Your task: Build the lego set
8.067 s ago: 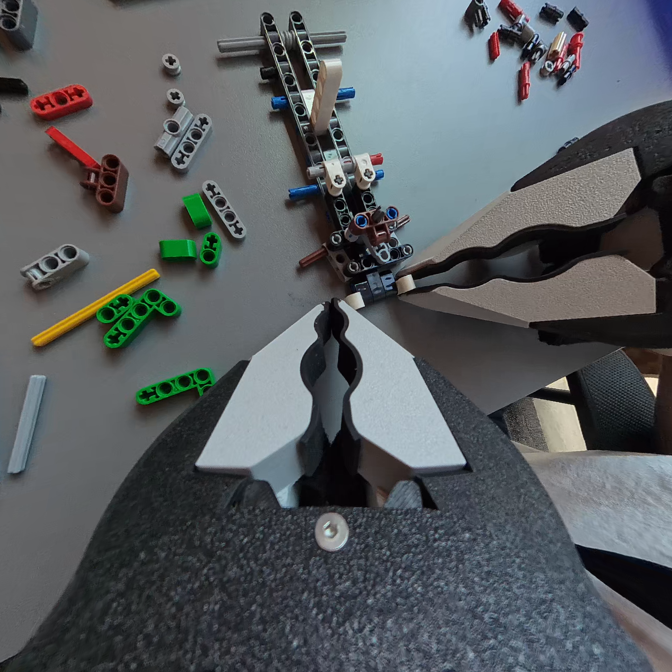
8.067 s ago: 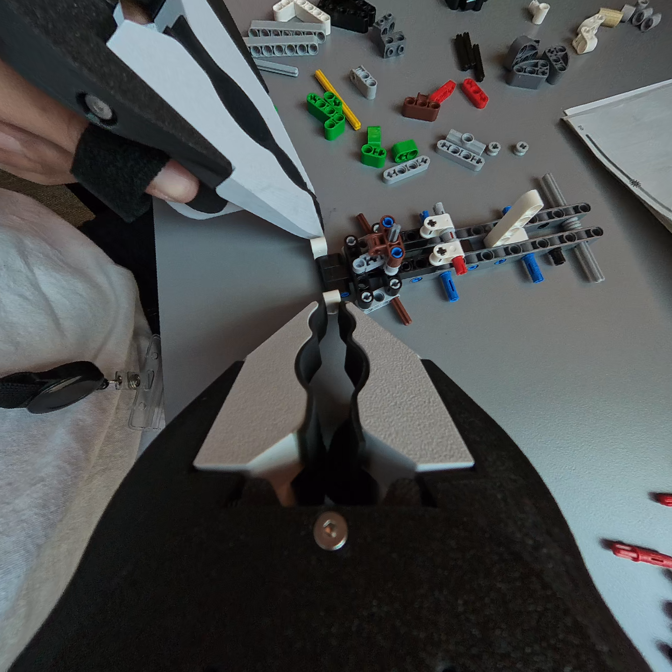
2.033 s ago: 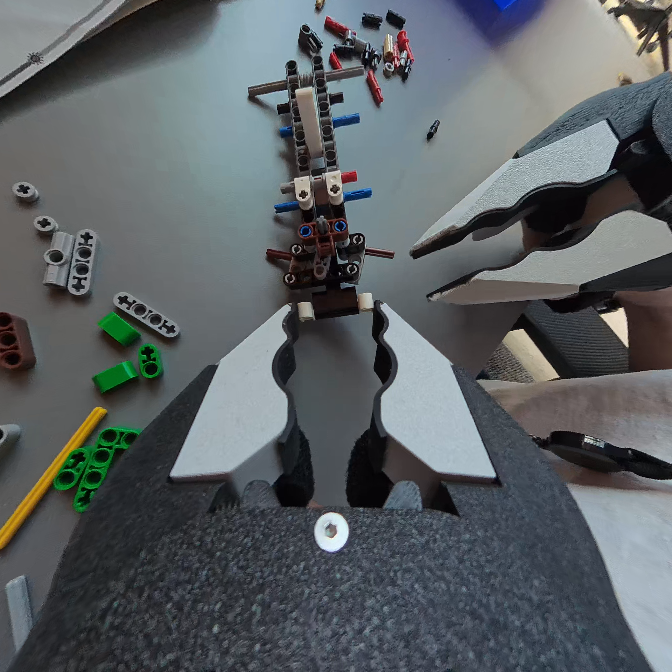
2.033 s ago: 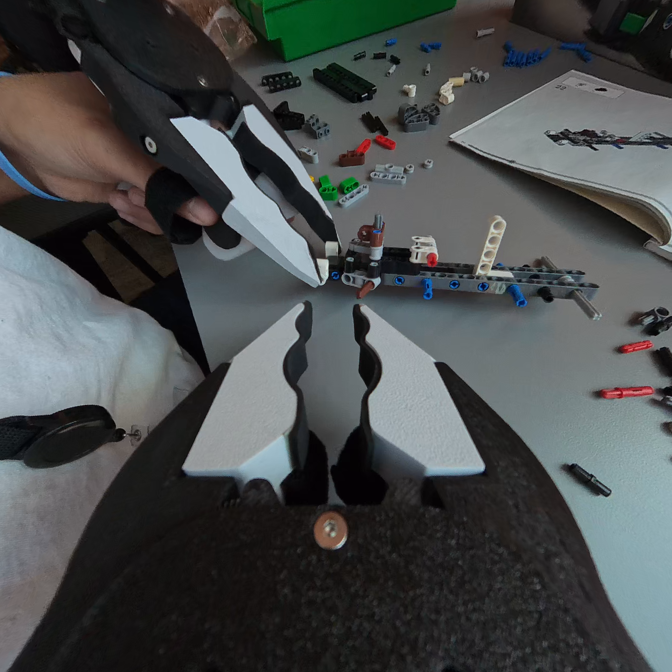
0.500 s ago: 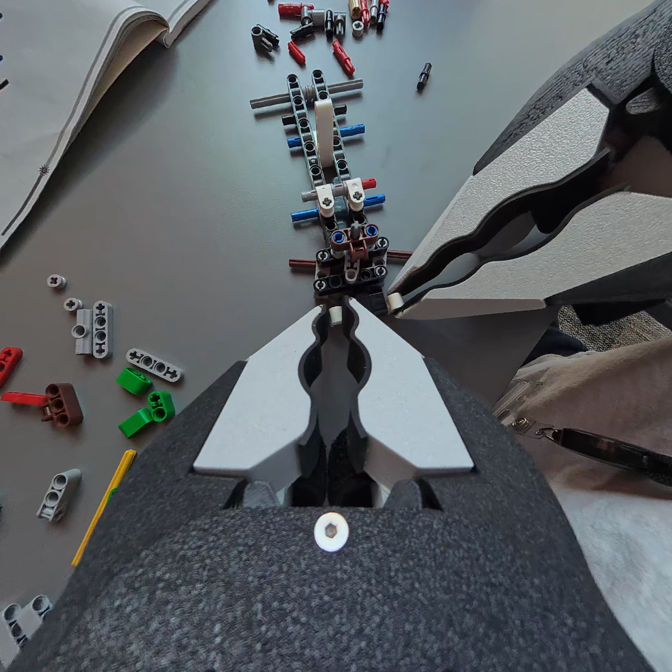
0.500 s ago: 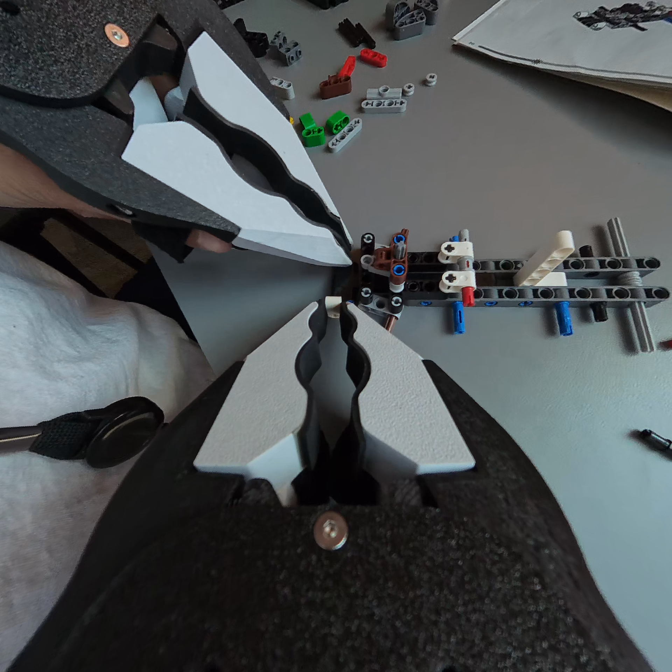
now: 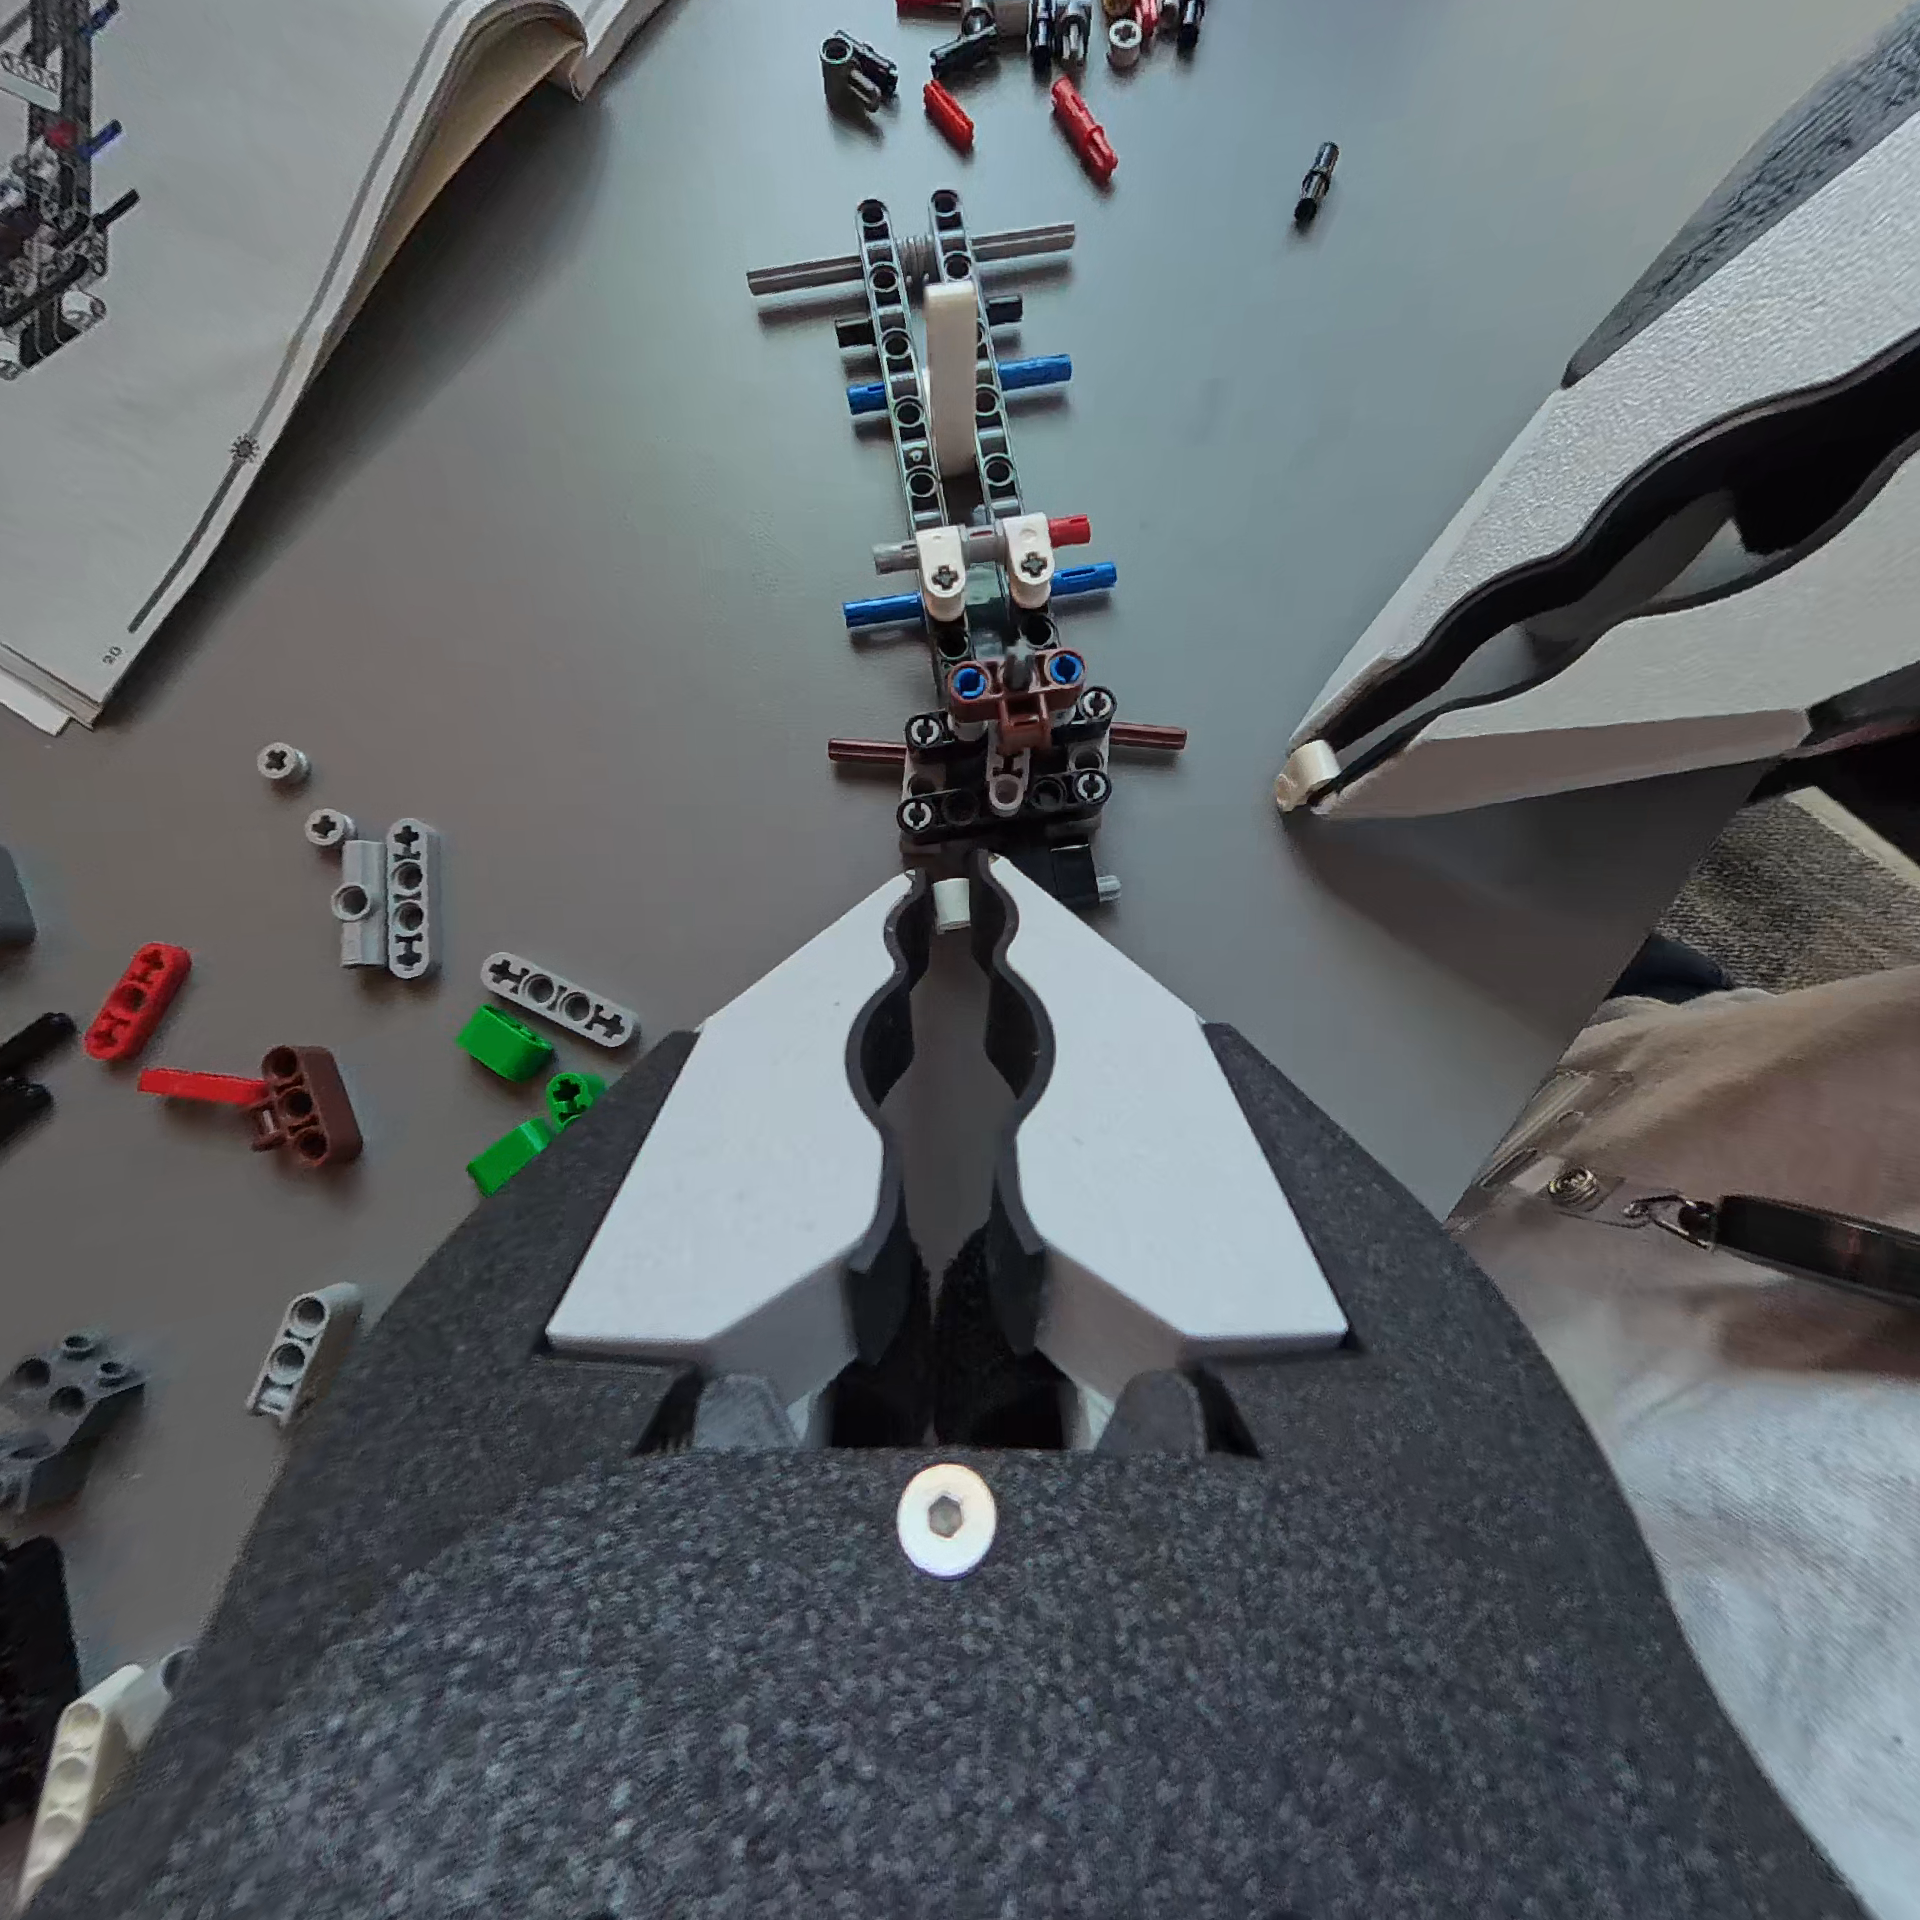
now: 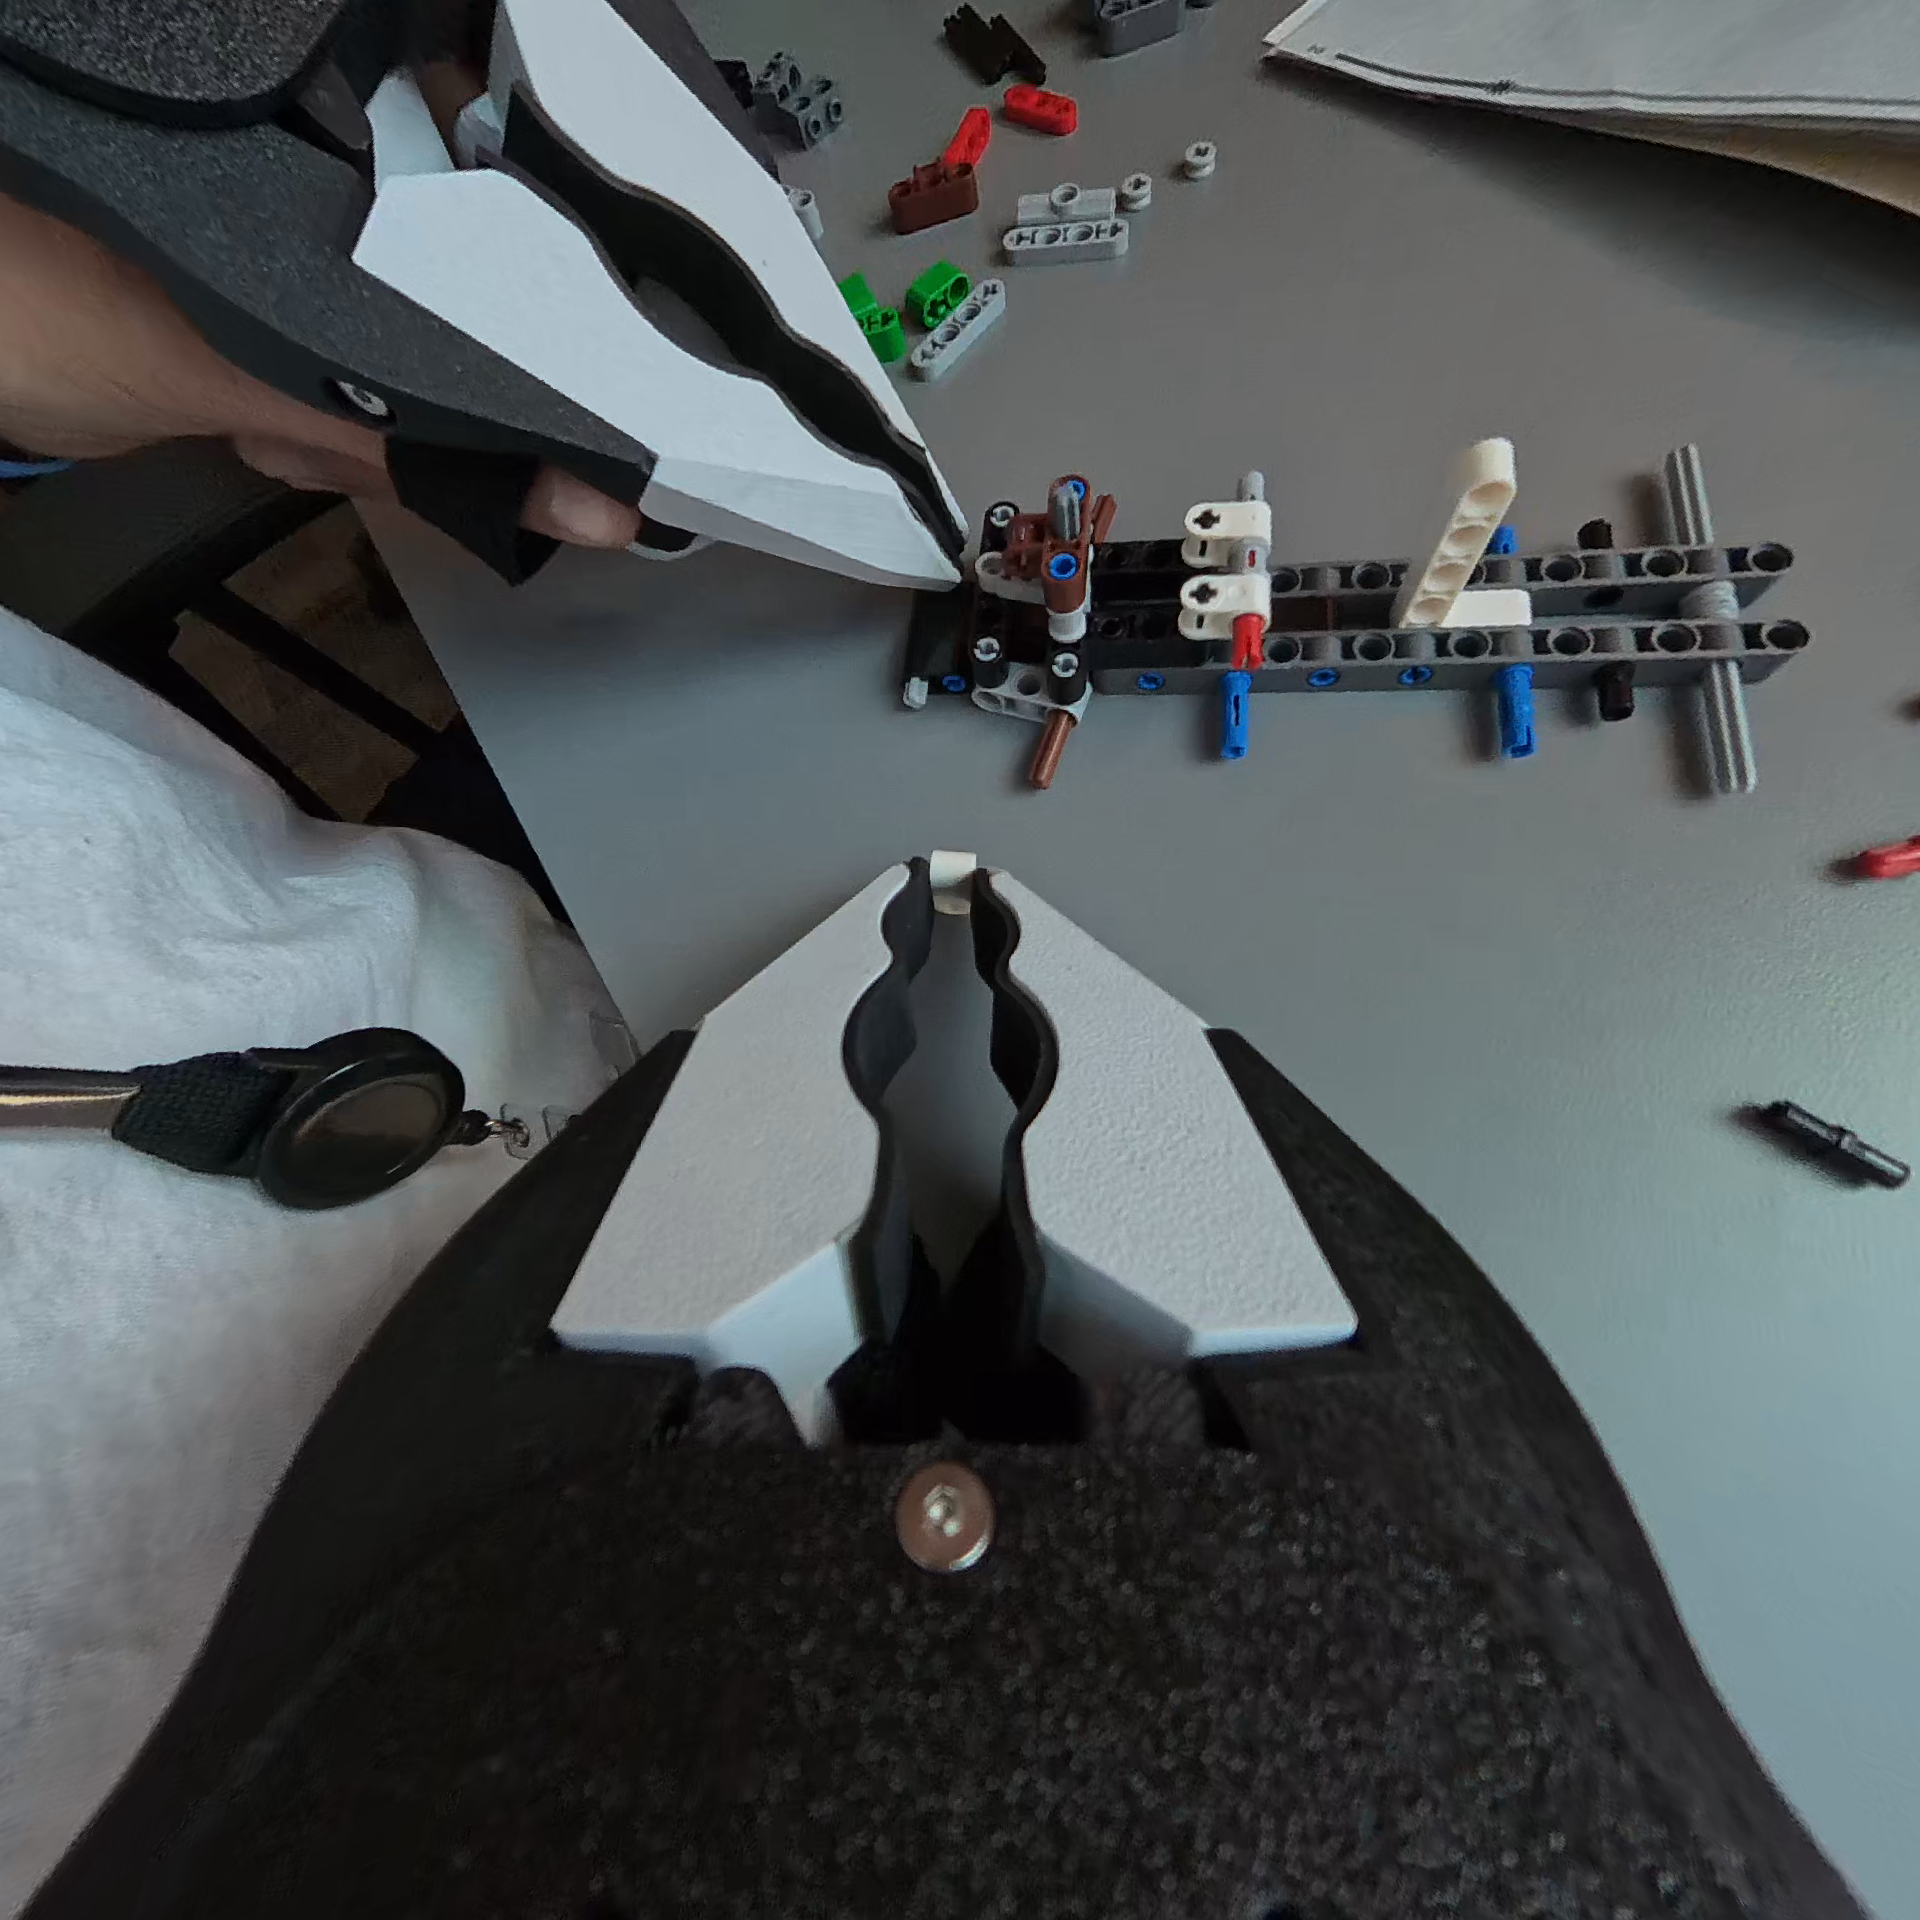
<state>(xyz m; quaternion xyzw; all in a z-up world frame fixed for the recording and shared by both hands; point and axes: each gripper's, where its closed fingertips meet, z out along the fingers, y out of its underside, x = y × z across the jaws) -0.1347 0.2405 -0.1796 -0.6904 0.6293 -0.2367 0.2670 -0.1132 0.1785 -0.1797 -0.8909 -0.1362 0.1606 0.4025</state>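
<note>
A long dark grey beam assembly [image 7: 951, 520] with blue pins and white parts lies on the grey table [image 7: 623, 582]; it also shows in the right wrist view [image 8: 1351, 623]. My left gripper [image 7: 950, 883] is shut on a small white bush [image 7: 950, 902] right at the assembly's near end. In the right wrist view its fingertips [image 8: 935, 551] touch that end. My right gripper [image 8: 951, 873] is shut on another small white bush [image 8: 951, 878] and holds it clear of the assembly, above the table. The left wrist view shows the right gripper [image 7: 1299, 784] with this bush [image 7: 1307, 774] to the right of the assembly.
Loose green, grey, red and brown parts [image 7: 405, 997] lie left of the assembly. An open instruction booklet [image 7: 239, 260] lies at the far left. Red and black pins [image 7: 1039, 73] lie beyond the assembly's far end. The table edge and a person's white shirt [image 8: 208, 935] are close by.
My right gripper has drawn back from the assembly's end with the white bush still between its pads. My left gripper stays shut on its bush at the assembly's end.
</note>
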